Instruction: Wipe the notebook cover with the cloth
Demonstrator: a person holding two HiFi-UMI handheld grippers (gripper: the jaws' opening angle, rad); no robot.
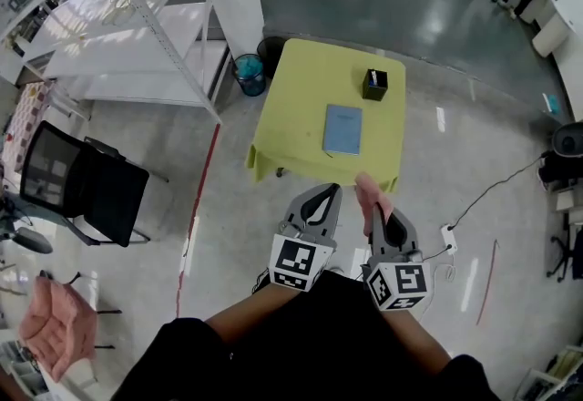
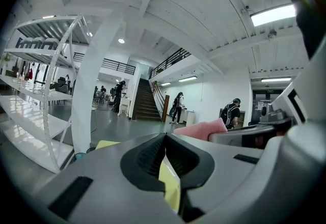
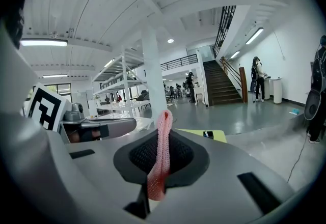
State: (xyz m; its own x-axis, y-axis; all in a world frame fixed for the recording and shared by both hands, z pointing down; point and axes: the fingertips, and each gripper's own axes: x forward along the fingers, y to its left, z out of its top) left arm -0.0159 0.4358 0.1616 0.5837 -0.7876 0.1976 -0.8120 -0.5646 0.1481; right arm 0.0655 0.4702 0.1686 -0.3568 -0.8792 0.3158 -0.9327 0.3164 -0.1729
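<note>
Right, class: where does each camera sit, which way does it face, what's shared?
Head view: on the head, steeply down at yellow table, blue notebook; left tongs, right tongs show.
Left gripper view: on left tongs, facing the hall; jaws shut.
Right gripper view: on right tongs, facing the hall; jaws clamp pink knitted cloth.
All three share the cloth.

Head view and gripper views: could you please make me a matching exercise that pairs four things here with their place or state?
Things:
1. notebook
2. cloth
3. black box
4. left gripper

Places or states:
A. pinched between the fingers of the right gripper
B. shut, with nothing between its fingers
C. lying flat near the middle of the yellow table
D. standing near the table's far right corner

Pairs: 1-C, 2-A, 3-D, 4-B.
</note>
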